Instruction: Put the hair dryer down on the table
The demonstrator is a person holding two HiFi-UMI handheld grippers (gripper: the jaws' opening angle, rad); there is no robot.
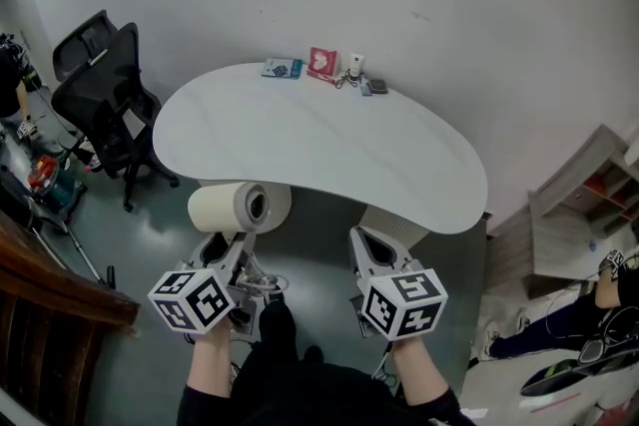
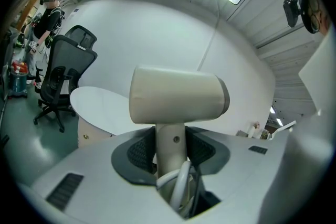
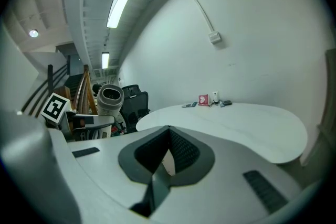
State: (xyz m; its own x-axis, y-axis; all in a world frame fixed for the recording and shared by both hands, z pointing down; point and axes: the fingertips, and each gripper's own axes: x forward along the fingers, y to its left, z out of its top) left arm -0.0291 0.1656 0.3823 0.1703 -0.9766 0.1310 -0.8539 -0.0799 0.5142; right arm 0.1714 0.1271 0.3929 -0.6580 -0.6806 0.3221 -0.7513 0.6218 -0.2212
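Observation:
A cream hair dryer (image 1: 240,207) hangs in front of the near edge of the white table (image 1: 319,145), its barrel lying crosswise. My left gripper (image 1: 237,249) is shut on its handle. In the left gripper view the handle (image 2: 173,147) stands upright between the dark pads, the barrel (image 2: 176,96) sits above them, and a loop of white cord (image 2: 181,183) lies by the jaws. My right gripper (image 1: 371,249) is beside it, level with the table's edge. Its pads meet at the tips and hold nothing (image 3: 169,152). The right gripper view also shows the hair dryer (image 3: 110,98) at the left.
Small items line the table's far edge: a blue card (image 1: 283,69), a red box (image 1: 322,62), a small white bottle (image 1: 356,65). A black office chair (image 1: 105,95) stands left of the table, a low cabinet (image 1: 574,210) to the right. A person (image 2: 50,8) stands far off at the left.

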